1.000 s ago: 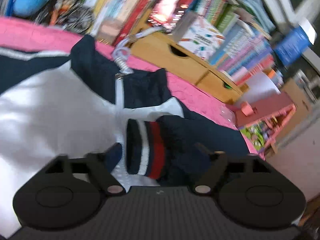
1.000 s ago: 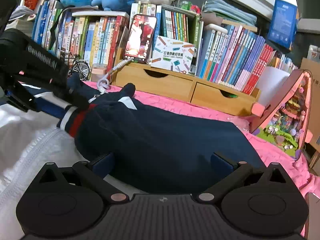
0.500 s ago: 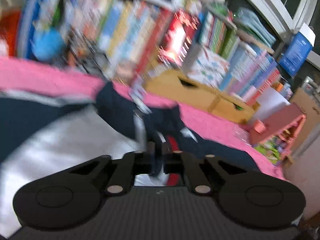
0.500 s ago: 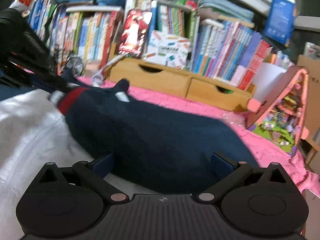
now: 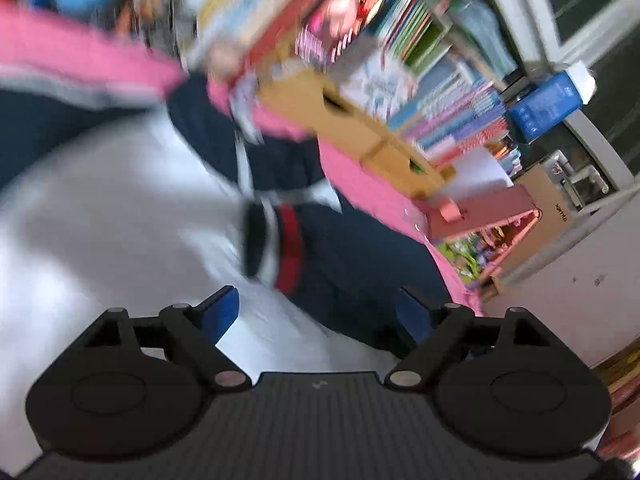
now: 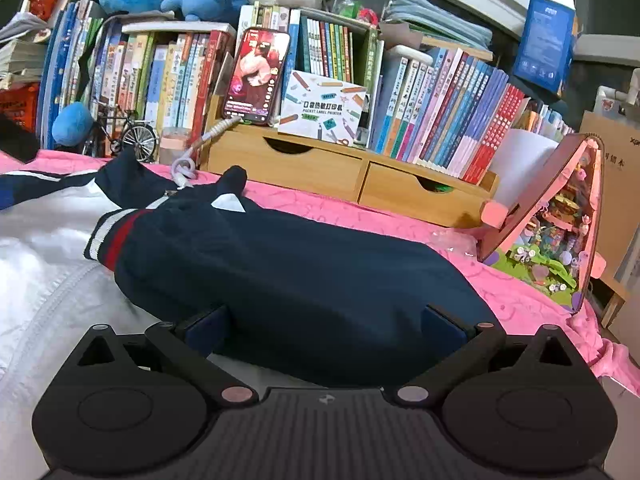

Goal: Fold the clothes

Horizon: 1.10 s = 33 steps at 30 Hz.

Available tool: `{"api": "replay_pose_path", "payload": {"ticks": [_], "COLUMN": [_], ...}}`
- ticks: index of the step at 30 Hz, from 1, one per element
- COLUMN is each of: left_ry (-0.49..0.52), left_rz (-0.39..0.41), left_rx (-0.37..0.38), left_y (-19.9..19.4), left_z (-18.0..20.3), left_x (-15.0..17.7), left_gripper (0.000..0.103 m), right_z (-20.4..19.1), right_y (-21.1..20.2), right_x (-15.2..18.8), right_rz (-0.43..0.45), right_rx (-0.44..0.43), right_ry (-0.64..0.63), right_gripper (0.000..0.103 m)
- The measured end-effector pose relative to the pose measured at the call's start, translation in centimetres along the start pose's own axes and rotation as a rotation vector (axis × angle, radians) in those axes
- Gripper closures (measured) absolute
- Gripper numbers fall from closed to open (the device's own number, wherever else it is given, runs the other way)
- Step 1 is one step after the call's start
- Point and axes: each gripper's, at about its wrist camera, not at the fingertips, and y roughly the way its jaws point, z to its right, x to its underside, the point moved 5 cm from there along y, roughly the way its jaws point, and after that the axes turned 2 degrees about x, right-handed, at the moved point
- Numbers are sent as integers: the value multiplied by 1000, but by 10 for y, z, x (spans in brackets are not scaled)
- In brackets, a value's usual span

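Observation:
A jacket with a white body (image 5: pixel 100 240) and navy sleeves lies on a pink bedspread (image 6: pixel 520 296). One navy sleeve (image 6: pixel 300 264) is folded across it, and its striped white and red cuff (image 5: pixel 276 240) rests on the white body (image 6: pixel 36 260). My left gripper (image 5: pixel 316 304) hangs just short of the cuff. Its jaws are opening wide and nothing is pinched between them. My right gripper (image 6: pixel 326 320) stands open low over the sleeve, one finger at each side of the fold, and the cuff (image 6: pixel 108 236) lies ahead to its left. The left wrist view is blurred.
A wooden drawer unit (image 6: pixel 340 168) with rows of books stands along the far edge of the bed. A phone (image 6: pixel 256 76) leans on it, with a coiled cable (image 6: pixel 184 168) trailing down to the jacket collar. A pink toy house (image 6: pixel 560 232) stands at the right.
The left gripper closed on the cuff, then opened and drew back, leaving the cuff on the white body. Its arm has gone from the right wrist view. The right gripper kept still.

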Motion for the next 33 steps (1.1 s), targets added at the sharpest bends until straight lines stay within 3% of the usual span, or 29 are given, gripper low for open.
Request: {"api": "replay_pose_path", "payload": {"ticks": [3, 5, 7, 9, 10, 12, 13, 14, 17, 22, 25, 30, 31, 33], "left_ry": [-65, -25, 15, 92, 85, 70, 62, 55, 91, 164, 245, 329, 338, 367], "left_rz": [-12, 87, 172, 202, 197, 187, 182, 177, 234, 319, 377, 451, 446, 389], "left_rx": [-80, -125, -181, -245, -231, -205, -192, -178, -180, -186, -257, -460, -495, -486], "left_y": [40, 52, 65, 74, 74, 73, 73, 73, 57, 24, -1, -48, -55, -60], "left_z": [2, 10, 16, 24, 23, 23, 23, 23, 28, 39, 40, 8, 0, -9], "left_x": [4, 2, 1, 3, 3, 3, 3, 3, 0, -21, -26, -31, -32, -27], "left_gripper": [15, 0, 0, 1, 4, 33, 62, 70, 80, 82, 83, 86, 86, 85], "right_z": [0, 1, 2, 3, 3, 4, 4, 5, 6, 8, 7, 4, 4, 2], "right_y": [1, 2, 3, 3, 3, 2, 2, 2, 3, 3, 4, 7, 8, 10], "right_x": [1, 1, 1, 2, 2, 2, 1, 1, 2, 2, 2, 2, 2, 2], "right_rz": [-5, -11, -15, -16, -17, -15, -13, -12, -18, -19, -27, -46, -52, -66], "right_rx": [0, -3, -7, -10, -11, -12, -13, -16, -26, -31, -30, -30, -32, -34], "right_ry": [-1, 3, 9, 12, 14, 17, 20, 24, 34, 47, 35, 18, 15, 6], "right_gripper": [0, 0, 0, 0, 0, 0, 0, 0, 0, 0, 0, 0, 0, 0]}}
